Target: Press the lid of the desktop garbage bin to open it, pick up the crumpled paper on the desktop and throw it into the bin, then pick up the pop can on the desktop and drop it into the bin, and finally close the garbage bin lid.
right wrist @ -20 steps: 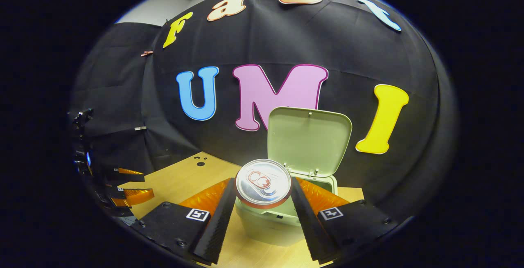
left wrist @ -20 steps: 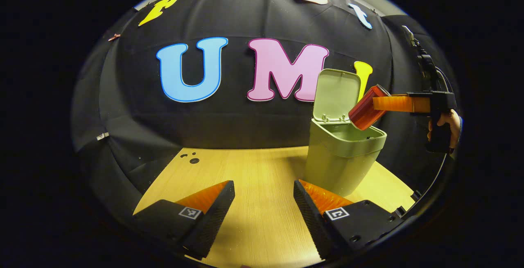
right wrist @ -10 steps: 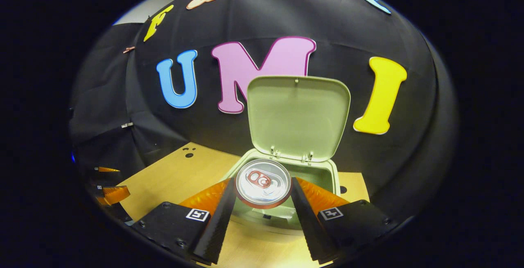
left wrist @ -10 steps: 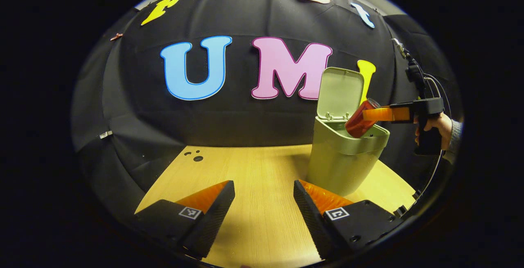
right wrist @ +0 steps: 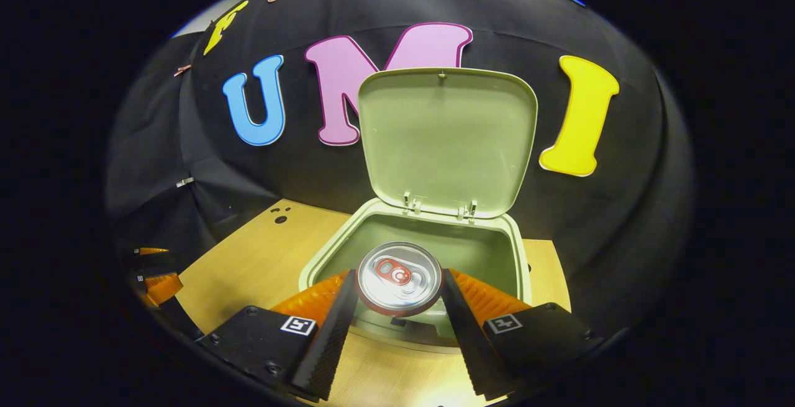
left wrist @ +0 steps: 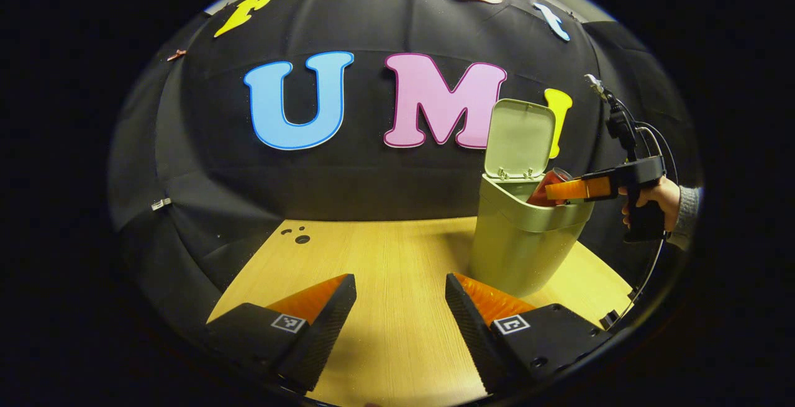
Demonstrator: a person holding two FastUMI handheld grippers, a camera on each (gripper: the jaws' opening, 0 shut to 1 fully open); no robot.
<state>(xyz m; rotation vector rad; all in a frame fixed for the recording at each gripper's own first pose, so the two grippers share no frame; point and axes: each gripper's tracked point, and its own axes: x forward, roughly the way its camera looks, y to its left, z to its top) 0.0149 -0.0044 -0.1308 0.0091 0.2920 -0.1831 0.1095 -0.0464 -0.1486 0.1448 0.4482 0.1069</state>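
A pale green garbage bin (left wrist: 522,245) stands on the wooden table with its lid (left wrist: 520,140) raised upright. In the right gripper view the bin's mouth (right wrist: 428,239) lies just ahead and below, the lid (right wrist: 446,140) standing behind it. My right gripper (right wrist: 399,295) is shut on a red pop can (right wrist: 399,276), silver top facing the camera, tilted into the mouth. In the left gripper view that can (left wrist: 546,186) dips partly inside the rim, held by the right gripper (left wrist: 574,189) and a hand (left wrist: 661,199). My left gripper (left wrist: 400,307) stands open low over the table, left of the bin.
The wooden table (left wrist: 385,258) stretches ahead of the left gripper, with small dark holes (left wrist: 298,236) near its far left edge. Black cloth closes the booth behind and at the sides. A cable (left wrist: 646,270) hangs from the right gripper's handle.
The right gripper has lowered and moved forward with the can, from above the bin's rim to partly inside the mouth. The left gripper has stayed nearly still.
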